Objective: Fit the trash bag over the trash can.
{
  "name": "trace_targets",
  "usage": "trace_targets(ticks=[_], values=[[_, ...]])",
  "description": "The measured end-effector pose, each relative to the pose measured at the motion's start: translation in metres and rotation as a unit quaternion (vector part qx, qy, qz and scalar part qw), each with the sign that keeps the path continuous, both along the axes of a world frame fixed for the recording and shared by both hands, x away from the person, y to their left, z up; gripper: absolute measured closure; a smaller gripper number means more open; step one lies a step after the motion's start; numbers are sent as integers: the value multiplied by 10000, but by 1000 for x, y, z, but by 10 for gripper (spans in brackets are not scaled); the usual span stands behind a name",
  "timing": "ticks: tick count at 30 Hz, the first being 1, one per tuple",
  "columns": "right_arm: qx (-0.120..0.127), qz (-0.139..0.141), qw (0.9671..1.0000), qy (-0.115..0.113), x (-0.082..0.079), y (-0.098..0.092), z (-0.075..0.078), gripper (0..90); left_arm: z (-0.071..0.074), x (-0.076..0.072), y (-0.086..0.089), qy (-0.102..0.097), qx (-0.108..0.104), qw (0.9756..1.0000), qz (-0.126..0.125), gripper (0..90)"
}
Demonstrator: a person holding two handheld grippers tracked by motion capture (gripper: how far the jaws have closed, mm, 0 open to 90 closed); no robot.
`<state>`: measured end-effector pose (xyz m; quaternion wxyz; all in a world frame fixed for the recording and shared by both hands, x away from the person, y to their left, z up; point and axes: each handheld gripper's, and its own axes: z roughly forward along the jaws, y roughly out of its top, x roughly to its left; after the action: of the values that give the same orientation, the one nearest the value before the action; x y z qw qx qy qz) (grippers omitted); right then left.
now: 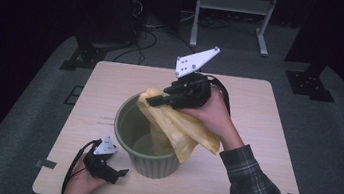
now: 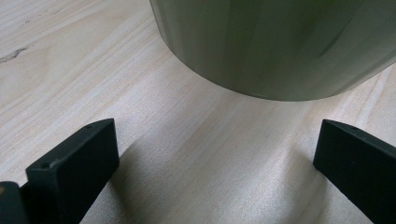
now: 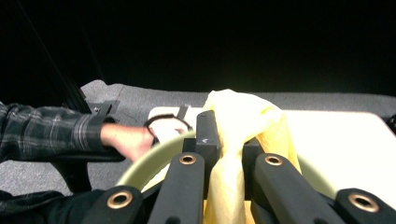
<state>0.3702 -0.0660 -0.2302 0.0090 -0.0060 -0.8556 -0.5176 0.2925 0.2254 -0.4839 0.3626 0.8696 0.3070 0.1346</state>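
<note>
- Dark room and grey carpet surround one pale wooden tabletop [image 1: 258,113], which carries one green ribbed bin [image 1: 151,162] near its front edge.
- Right gripper [image 1: 152,99] pinches one yellow bag [image 1: 190,134] between its jaws at the bin's far rim; the right gripper view shows the plastic bunched between them.
- Left gripper [image 1: 122,172] rests on the tabletop just beside the bin's base, jaws spread; bare wood lies between them.

We find the green bin [image 1: 147,139] standing near the middle front of the table [image 1: 260,103], its mouth half blocked by the yellow bag [image 1: 181,128] draped over the right rim. The left gripper [image 1: 117,173] rests low beside the bin's base, jaws spread wide, bare tabletop between them. Broad open tabletop lies left, right and behind the bin.
</note>
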Motion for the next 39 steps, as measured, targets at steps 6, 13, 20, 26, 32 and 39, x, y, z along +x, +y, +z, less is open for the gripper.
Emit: trace_targets(ticks=[6, 13, 20, 26, 32, 39], values=[[-167, -89, 9995, 238, 3, -10, -30, 839, 0, 0, 0, 0, 0, 10000, -1, 0], [-372, -147, 9986, 341, -1, -18, -53, 830, 0, 0, 0, 1, -1, 10000, -1, 0], [-518, -240, 9980, 289, -6, -21, -62, 759, 0, 0, 0, 0, 0, 10000, 0, 0], [-516, -306, 9980, 220, -11, -25, -70, 684, 0, 0, 0, 1, 0, 10000, 0, 0], [-380, -519, 9979, 6, -15, -33, -60, 522, 0, 0, 0, 0, 1, 10000, 0, 0], [-243, -696, 9972, -135, -23, -55, -50, 433, 0, 0, 0, -1, -1, 10000, 8, 0]])
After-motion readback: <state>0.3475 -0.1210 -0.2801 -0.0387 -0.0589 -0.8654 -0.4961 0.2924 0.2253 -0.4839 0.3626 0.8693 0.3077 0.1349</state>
